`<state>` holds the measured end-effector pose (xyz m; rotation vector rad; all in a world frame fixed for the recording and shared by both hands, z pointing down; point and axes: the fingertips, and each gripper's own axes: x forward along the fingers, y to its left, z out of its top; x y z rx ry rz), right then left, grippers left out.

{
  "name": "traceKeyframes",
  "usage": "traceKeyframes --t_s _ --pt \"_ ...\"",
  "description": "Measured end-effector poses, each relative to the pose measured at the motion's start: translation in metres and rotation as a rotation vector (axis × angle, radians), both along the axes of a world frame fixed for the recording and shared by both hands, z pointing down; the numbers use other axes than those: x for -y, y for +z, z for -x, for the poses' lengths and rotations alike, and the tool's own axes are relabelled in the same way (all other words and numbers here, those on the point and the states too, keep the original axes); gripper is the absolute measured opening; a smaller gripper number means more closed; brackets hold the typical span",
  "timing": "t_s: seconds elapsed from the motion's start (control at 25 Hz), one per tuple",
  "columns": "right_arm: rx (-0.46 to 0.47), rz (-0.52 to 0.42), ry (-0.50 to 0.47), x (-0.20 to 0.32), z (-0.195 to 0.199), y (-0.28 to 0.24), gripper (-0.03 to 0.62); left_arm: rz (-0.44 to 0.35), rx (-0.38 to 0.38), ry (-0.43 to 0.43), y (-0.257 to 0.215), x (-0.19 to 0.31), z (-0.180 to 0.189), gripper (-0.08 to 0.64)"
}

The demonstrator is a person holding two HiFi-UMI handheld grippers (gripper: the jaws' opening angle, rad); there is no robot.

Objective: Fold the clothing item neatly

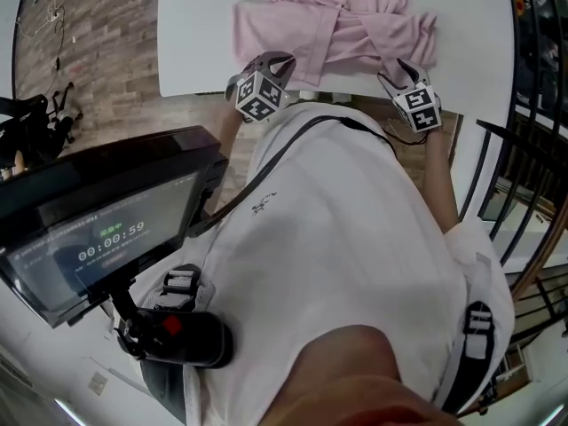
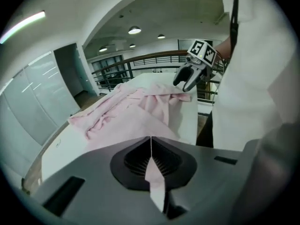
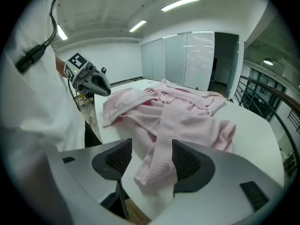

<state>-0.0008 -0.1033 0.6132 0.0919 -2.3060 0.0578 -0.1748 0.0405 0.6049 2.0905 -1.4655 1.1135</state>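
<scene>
A crumpled pink garment lies on the white table, its near edge close to the table edge where the person in a white shirt stands. The left gripper is at the garment's near left corner with its jaws closed together, and a thin fold of the pink cloth is pinched between them (a sliver shows below the pads). The right gripper is at the near right side with its jaws spread wide. A ribbed strip of the garment lies on the table between them, and neither pad presses on it.
</scene>
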Motion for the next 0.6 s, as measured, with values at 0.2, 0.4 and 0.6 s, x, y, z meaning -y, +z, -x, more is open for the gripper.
traceKeyframes --t_s 0.2,0.4,0.6 --pt "-0.021 0.031 0.033 -0.025 -0.024 0.007 0.267 0.056 0.036 0.210 0.021 -0.016 -0.044 0.005" --pt "-0.032 0.055 0.100 -0.025 -0.043 0.013 0.268 0.165 -0.011 0.327 0.046 -0.022 -0.069 0.135" --pt "-0.060 0.055 0.113 -0.022 -0.052 0.017 0.268 0.255 0.016 0.358 0.074 -0.022 -0.068 0.135"
